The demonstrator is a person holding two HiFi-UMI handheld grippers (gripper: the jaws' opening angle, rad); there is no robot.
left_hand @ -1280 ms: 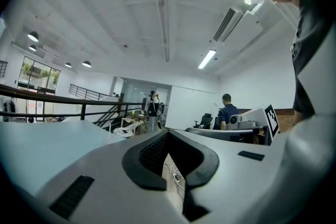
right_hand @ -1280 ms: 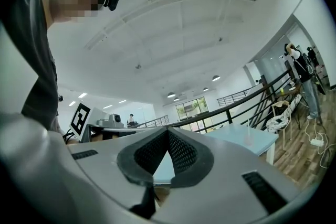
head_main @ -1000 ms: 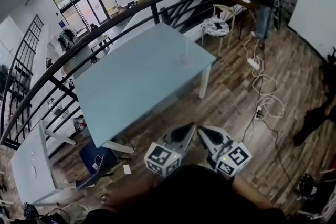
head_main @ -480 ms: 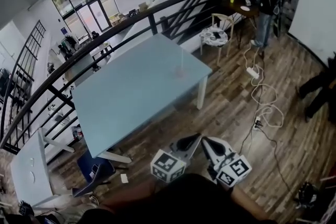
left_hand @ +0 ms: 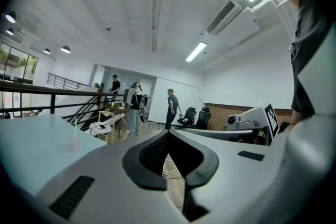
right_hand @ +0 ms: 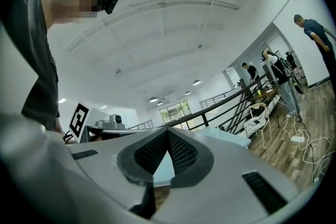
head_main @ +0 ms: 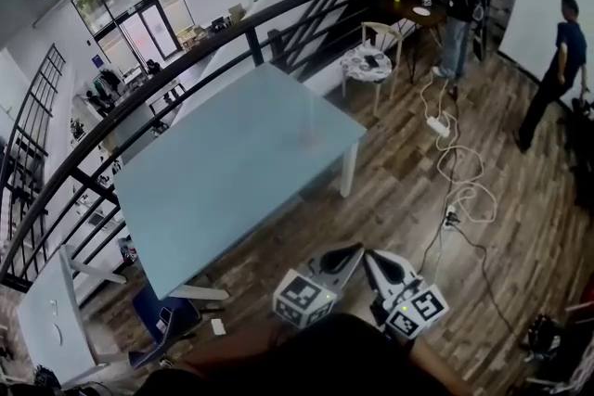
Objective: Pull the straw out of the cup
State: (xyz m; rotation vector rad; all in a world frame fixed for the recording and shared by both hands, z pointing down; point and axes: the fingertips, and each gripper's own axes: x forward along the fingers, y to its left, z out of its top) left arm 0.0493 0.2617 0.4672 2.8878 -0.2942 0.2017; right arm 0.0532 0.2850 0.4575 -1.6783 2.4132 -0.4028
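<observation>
A small clear cup (head_main: pixel 310 138) with a thin straw stands near the far right edge of the pale blue table (head_main: pixel 223 172); it is blurred in the head view. In the left gripper view the cup (left_hand: pixel 73 143) and its upright straw show faint at the left. Both grippers hang low in front of me, over the wood floor and well short of the table. My left gripper (head_main: pixel 354 249) is shut with nothing in it, jaws meeting at the tip (left_hand: pixel 167 134). Beside it my right gripper (head_main: pixel 370 256) is also shut and empty (right_hand: pixel 168 131).
A black railing (head_main: pixel 251 37) runs behind the table. A chair (head_main: pixel 369 60) stands beyond the table's right corner. Cables and a power strip (head_main: pixel 434 125) trail over the floor at the right. Several people (head_main: pixel 555 74) stand at the far right. A blue box (head_main: pixel 158 315) lies under the table's near end.
Both grippers have moved together toward the table and sit lower in the head view. The table and cup have slid down-left in that view. A person has walked in at the right.
</observation>
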